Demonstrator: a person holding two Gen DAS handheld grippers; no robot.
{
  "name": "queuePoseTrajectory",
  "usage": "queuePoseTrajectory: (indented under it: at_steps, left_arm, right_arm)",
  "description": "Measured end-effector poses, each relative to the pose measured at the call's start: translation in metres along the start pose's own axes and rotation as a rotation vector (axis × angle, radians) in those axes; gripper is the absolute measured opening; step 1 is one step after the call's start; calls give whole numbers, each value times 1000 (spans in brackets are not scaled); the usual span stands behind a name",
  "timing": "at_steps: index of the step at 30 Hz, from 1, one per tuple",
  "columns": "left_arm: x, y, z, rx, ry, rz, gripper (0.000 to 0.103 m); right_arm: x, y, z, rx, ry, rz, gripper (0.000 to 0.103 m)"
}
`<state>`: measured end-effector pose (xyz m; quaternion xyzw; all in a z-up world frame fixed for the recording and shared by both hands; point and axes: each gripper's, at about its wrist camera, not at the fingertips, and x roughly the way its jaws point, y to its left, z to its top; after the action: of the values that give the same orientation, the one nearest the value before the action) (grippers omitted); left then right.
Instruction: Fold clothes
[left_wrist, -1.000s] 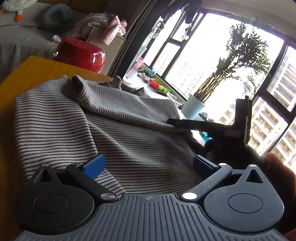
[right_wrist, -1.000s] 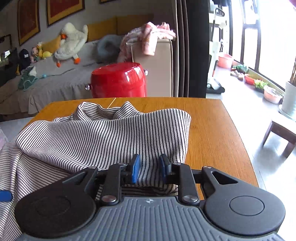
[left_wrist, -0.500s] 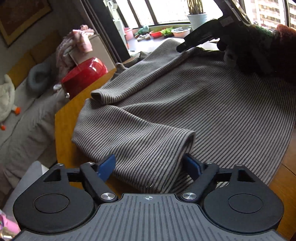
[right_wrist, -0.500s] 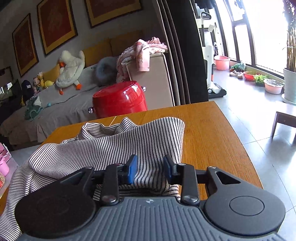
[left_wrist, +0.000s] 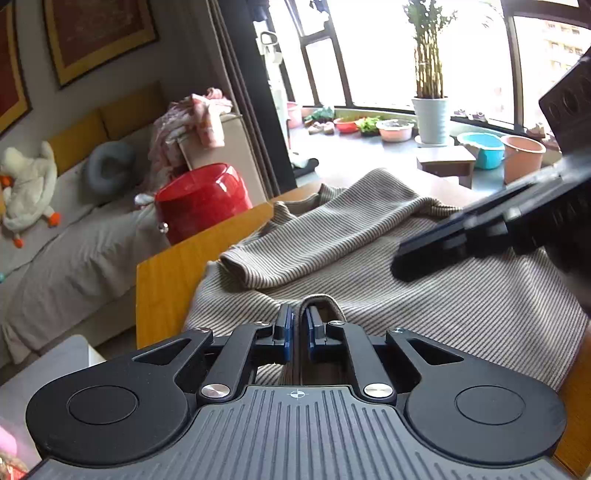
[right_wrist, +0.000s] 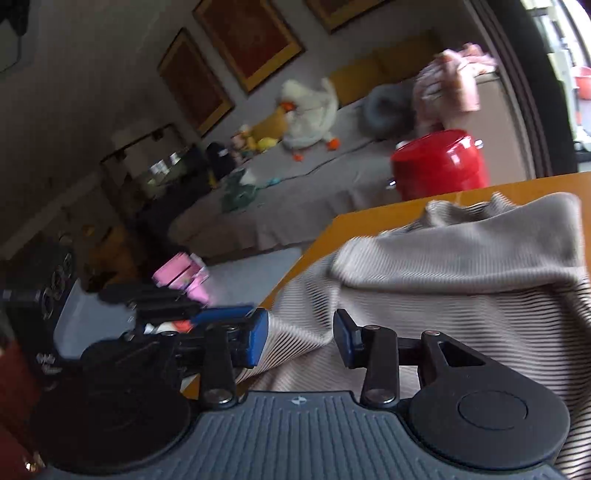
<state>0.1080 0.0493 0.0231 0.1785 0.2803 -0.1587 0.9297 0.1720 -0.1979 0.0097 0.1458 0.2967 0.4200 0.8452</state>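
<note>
On the wooden table (left_wrist: 166, 280) lies the striped top (left_wrist: 424, 302), spread across most of the surface with its lower hem hanging toward the near edge. One sleeve (left_wrist: 303, 254) is already laid across the body; the collar end points toward the window. Judged from this, the fold is at an early stage: one sleeve in, the remaining sleeve and the crosswise folds outstanding.

Left gripper (left_wrist: 297, 328): jaws have just closed and now pinch a ridge of the striped fabric between the blue pads. Right gripper (right_wrist: 301, 339): jaws have just been opening and stand parted; fabric lies between them, but the pads do not press on it, so the cloth is released on that side. The right-wrist view is blurred by motion.

Surface: bare orange-brown wood beyond the garment, no other items seen on it. Room: a red stool (left_wrist: 201, 199) just past the table, a grey sofa (left_wrist: 55, 251) with a plush duck (left_wrist: 27, 188), framed pictures, potted plant (left_wrist: 430, 74) at a bright window
</note>
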Motion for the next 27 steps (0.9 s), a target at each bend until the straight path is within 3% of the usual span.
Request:
queuePoseTrajectory:
  at_steps: [5,8,11,14,18,19,24,27]
  left_arm:
    - [-10,16,0,-84,-45,-20,9]
    - [-13,21,0,-109,-73,-37,10]
    - [-13,26,-4,-125,-89,-34,10]
    - [-11,36,-13,-167,-93,-35,12]
    - [-7,47,-25,-214,-82,-51,15]
    - [-7,48,-27,-215,-78,-66,18]
    - [-14,38,-44,-159,-60,-169,51]
    - [-13,21,-55,-80,-35,-170,72]
  right_arm:
    - [30,34,-18,-9,89,17,39]
    - [47,47,-18,-43,89,-59,39]
    - [63,53,-21,-82,114,-214,37]
    - [59,49,-27,-90,166,-203,37]
    - [42,51,-43,-167,208,-258,37]
    - [40,50,-45,-161,215,-268,37]
    - [41,45,-52,-173,238,-334,37]
    - [43,45,-51,-185,241,-334,37]
